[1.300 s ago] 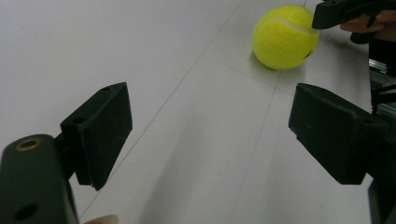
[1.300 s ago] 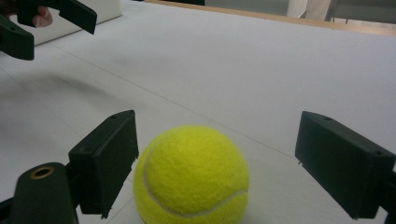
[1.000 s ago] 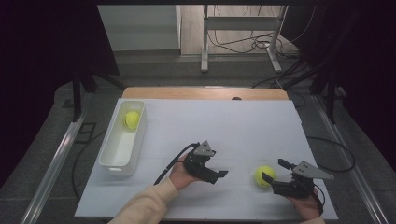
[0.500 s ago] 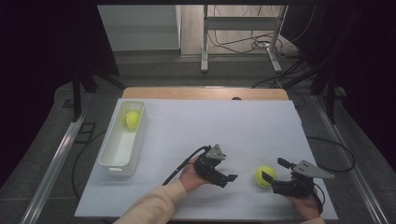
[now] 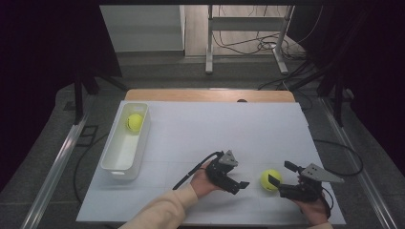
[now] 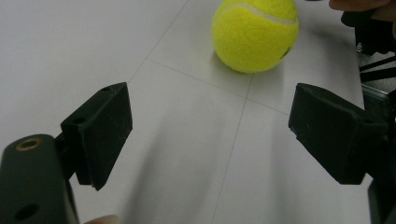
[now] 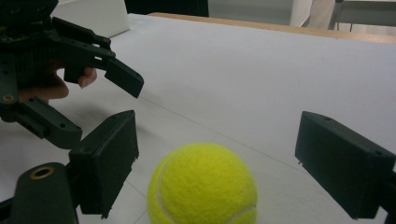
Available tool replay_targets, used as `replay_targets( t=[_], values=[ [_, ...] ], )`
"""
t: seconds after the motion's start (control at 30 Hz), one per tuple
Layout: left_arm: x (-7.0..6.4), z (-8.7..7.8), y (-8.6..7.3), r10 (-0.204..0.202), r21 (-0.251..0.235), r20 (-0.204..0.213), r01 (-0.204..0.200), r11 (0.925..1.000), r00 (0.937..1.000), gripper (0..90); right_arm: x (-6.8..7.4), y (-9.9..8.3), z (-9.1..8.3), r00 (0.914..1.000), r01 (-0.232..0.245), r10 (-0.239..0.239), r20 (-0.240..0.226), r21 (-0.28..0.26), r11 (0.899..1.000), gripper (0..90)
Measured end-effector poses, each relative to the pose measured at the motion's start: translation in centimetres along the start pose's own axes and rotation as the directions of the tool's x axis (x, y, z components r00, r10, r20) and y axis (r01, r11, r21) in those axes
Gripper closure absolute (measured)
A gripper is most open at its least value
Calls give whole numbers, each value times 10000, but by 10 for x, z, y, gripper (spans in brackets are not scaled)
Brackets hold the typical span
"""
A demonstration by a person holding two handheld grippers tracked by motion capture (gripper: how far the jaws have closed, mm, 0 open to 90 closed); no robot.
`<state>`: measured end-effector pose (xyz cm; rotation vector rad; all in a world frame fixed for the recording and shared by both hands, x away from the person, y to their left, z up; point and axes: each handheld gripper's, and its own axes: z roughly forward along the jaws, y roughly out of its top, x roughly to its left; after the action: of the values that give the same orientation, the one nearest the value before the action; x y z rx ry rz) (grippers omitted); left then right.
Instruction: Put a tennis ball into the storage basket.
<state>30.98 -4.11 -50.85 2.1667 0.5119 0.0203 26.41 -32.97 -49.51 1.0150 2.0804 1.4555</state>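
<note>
Near the front edge of the white counter [image 5: 210,129], a tennis ball [image 5: 271,180] lies between your two tongs, and every place below is given from that ball. Your right tongs [image 5: 279,179] sit just beside the ball on its right, released, jaws spread wide with the ball between their tips but not touched by either; in the right gripper view the same ball [image 7: 202,184] fills the gap between the two black pads, clear of both. Your left tongs [image 5: 241,186] rest to the left of the ball, near it but apart, also released; in the left gripper view the ball [image 6: 255,33] lies ahead of the open jaws, beyond their tips, on the bare counter. Far to the left of the ball and farther back stands a white bin [image 5: 119,162], and a second tennis ball [image 5: 134,122] lies inside it at its far end.
</note>
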Motion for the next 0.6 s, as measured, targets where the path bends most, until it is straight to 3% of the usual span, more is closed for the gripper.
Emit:
replay_targets(
  t=[0.6],
  values=[
    [-10,22,13,300,163,421,-307,9994,9987,140,-3,-1,-2,9998,-126,126,171,-27,9999,140]
  ],
)
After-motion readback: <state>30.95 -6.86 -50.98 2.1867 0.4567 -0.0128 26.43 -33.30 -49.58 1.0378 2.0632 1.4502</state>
